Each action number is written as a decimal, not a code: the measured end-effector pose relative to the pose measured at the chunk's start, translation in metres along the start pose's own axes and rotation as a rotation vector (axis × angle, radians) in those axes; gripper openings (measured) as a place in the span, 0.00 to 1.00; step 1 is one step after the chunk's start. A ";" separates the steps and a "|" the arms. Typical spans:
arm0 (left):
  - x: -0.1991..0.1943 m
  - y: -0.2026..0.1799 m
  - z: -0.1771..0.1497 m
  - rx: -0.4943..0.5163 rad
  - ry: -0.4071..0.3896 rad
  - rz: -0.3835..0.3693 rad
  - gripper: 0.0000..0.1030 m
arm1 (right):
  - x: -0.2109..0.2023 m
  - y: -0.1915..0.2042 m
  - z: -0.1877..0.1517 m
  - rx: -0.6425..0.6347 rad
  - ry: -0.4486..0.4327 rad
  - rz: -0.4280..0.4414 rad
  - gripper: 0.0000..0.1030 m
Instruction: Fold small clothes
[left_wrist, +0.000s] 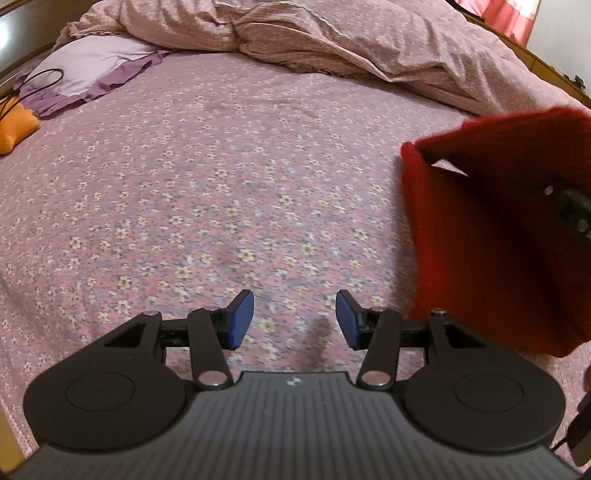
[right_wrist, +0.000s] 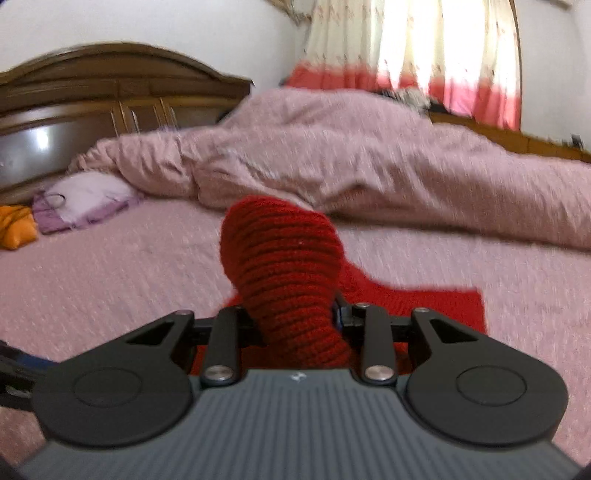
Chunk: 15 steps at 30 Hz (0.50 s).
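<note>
my right gripper (right_wrist: 295, 325) fingers clamped on a red knit garment (right_wrist: 284, 273), lifted over the bed (left_wrist: 184, 206), probably a hat, my left gripper (left_wrist: 294, 319) fingers apart, holding nothing

Home bedroom: bed w/ floral sheet (left_wrist: 207, 206), rumpled duvet (right_wrist: 369, 155), wooden headboard (right_wrist: 110, 85), curtain (right_wrist: 424, 55).

A rumpled pink duvet (left_wrist: 369, 48) lies across the floral bedsheet (left_wrist: 221, 203), with a lilac pillow (left_wrist: 85, 70) and what may be an orange cushion (left_wrist: 14, 125) beside the wooden headboard (right_wrist: 92, 92).

Both wrist views close above the bed (left_wrist: 221, 166), shared bedding.
</note>
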<state>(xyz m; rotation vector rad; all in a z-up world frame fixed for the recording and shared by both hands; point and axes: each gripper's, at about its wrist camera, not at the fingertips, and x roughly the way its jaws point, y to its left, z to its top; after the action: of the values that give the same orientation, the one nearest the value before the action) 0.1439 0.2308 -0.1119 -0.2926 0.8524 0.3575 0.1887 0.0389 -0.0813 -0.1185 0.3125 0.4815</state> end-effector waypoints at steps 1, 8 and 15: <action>0.001 0.003 0.001 -0.010 0.000 0.004 0.54 | -0.004 0.007 0.003 -0.047 -0.026 0.014 0.31; -0.007 0.016 0.005 -0.028 -0.020 0.008 0.54 | 0.007 0.047 -0.026 -0.266 0.054 0.071 0.37; -0.023 0.016 0.019 -0.052 -0.062 -0.028 0.54 | -0.018 0.037 -0.023 -0.134 0.039 0.180 0.63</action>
<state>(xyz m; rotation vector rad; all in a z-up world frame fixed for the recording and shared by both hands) 0.1367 0.2484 -0.0841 -0.3395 0.7779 0.3613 0.1500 0.0596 -0.0987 -0.2320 0.3301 0.6795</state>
